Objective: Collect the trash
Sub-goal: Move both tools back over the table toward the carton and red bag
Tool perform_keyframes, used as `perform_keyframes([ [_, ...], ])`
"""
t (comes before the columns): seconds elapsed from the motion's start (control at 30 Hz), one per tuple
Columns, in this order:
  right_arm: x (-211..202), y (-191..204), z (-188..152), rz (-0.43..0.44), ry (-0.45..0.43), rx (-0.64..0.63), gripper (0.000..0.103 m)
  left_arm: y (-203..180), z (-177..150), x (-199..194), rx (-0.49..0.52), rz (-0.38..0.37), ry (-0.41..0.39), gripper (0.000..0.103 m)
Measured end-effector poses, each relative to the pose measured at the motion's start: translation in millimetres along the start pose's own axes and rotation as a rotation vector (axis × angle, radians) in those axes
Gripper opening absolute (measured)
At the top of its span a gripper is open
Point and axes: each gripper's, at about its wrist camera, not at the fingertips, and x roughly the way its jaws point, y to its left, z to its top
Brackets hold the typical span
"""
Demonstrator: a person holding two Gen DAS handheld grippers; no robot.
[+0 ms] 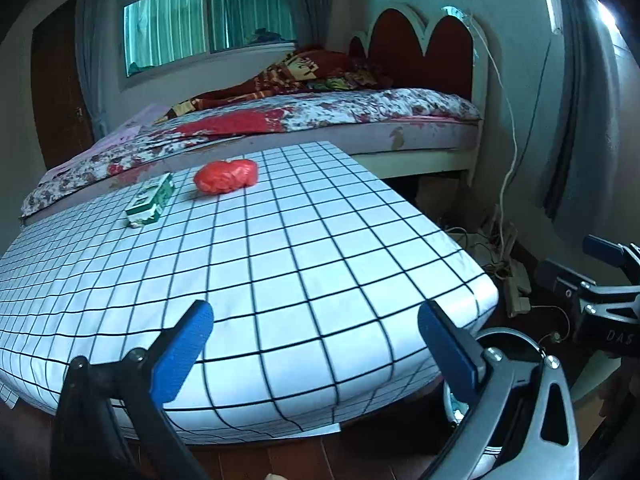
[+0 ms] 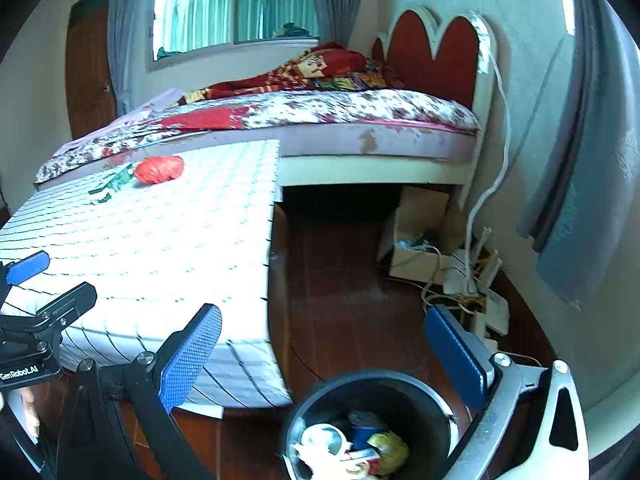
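A crumpled red plastic bag [image 1: 226, 176] [image 2: 159, 169] and a green-and-white carton [image 1: 150, 200] [image 2: 113, 183] lie at the far side of a table with a white grid cloth [image 1: 280, 264] [image 2: 160, 248]. A black trash bin [image 2: 372, 424] stands on the floor at the table's near right corner, holding several bits of trash; its rim [image 1: 508, 336] shows in the left wrist view. My left gripper [image 1: 316, 354] is open and empty over the table's near edge. My right gripper [image 2: 324, 354] is open and empty above the bin.
A bed [image 1: 320, 120] [image 2: 320, 120] with a floral cover and red headboard runs behind the table. Cables, a power strip and an open cardboard box [image 2: 420, 236] clutter the floor by the wall on the right. Bare wooden floor [image 2: 340, 280] lies between table and wall.
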Motion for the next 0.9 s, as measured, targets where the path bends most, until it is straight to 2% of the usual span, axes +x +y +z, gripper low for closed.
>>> perform_keyframes([
  [0.23, 19.4, 43.4, 36.5, 0.098, -0.003, -0.027, 0.102, 68.2, 17.7, 5.9, -0.035, 0.099, 0.008, 0.102],
  [0.53, 83.4, 123.0, 111.3, 0.249, 0.026, -0.141, 0.102, 159.3, 63.6, 37.5, -0.092, 0.198, 0.07, 0.102],
  [0.63, 116.3, 150.1, 137.1, 0.286, 0.04, -0.187, 0.102, 185.8, 72.1, 62.0, -0.108, 0.215, 0.076, 0.098],
  [0.73, 159.8, 184.6, 157.4, 0.32, 0.092, -0.27, 0.102, 203.5, 77.1, 98.4, -0.137, 0.182, 0.126, 0.086],
  [0.9, 225.8, 228.7, 172.5, 0.324, 0.151, -0.393, 0.102, 219.3, 82.0, 157.7, -0.154, 0.188, 0.178, 0.084],
])
